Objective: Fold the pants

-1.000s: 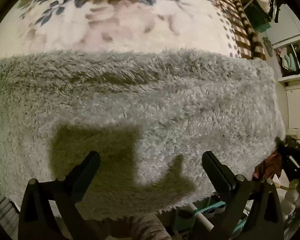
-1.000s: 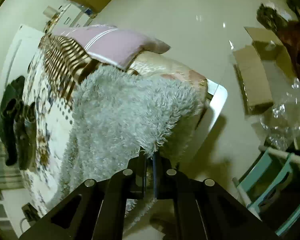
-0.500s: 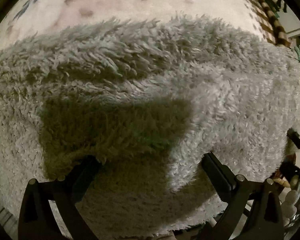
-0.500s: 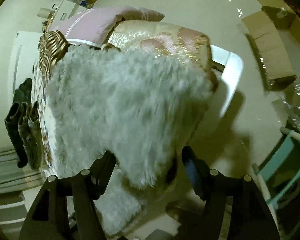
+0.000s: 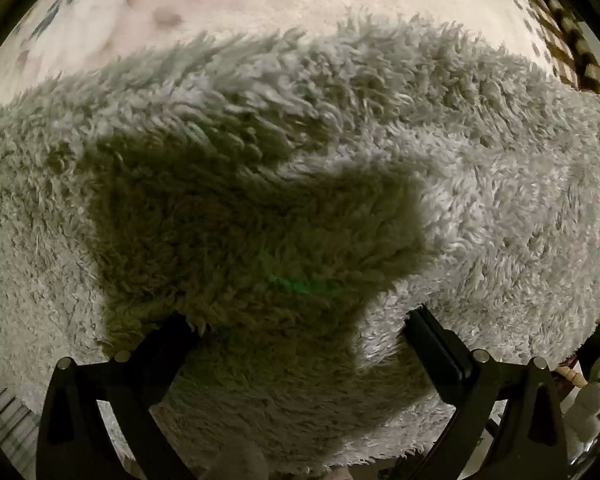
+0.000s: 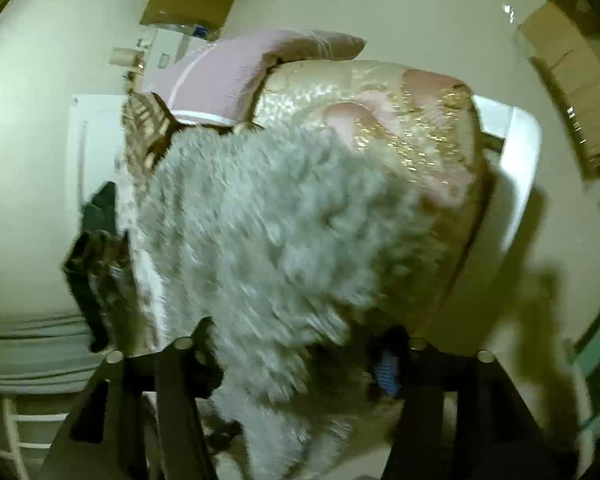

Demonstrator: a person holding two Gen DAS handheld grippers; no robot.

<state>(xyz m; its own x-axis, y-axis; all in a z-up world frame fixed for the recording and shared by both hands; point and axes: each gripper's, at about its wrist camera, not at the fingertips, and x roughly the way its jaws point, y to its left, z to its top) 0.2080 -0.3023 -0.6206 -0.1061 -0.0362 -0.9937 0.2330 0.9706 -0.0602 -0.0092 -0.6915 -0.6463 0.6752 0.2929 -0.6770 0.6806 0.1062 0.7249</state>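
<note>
The fluffy grey pants (image 5: 380,140) lie across the bed and fill the left wrist view. My left gripper (image 5: 300,320) is open and pressed close over the fleece, with its jaws spread wide and a fold of fabric bulging between them. In the right wrist view the pants (image 6: 268,232) hang over the bed's corner, blurred by motion. My right gripper (image 6: 296,356) is open, with its jaws spread either side of the hanging edge of fleece.
A floral bedspread (image 5: 220,0) lies beyond the pants. A pink pillow (image 6: 236,68) and a shiny pink-gold quilt (image 6: 412,120) sit at the bed's end. Cardboard boxes (image 6: 572,80) stand on the floor. Dark clothes (image 6: 96,240) lie at the left.
My right gripper, shut a second ago, has opened around the pants' edge. My left gripper has moved down closer to the fleece, which now fills its view.
</note>
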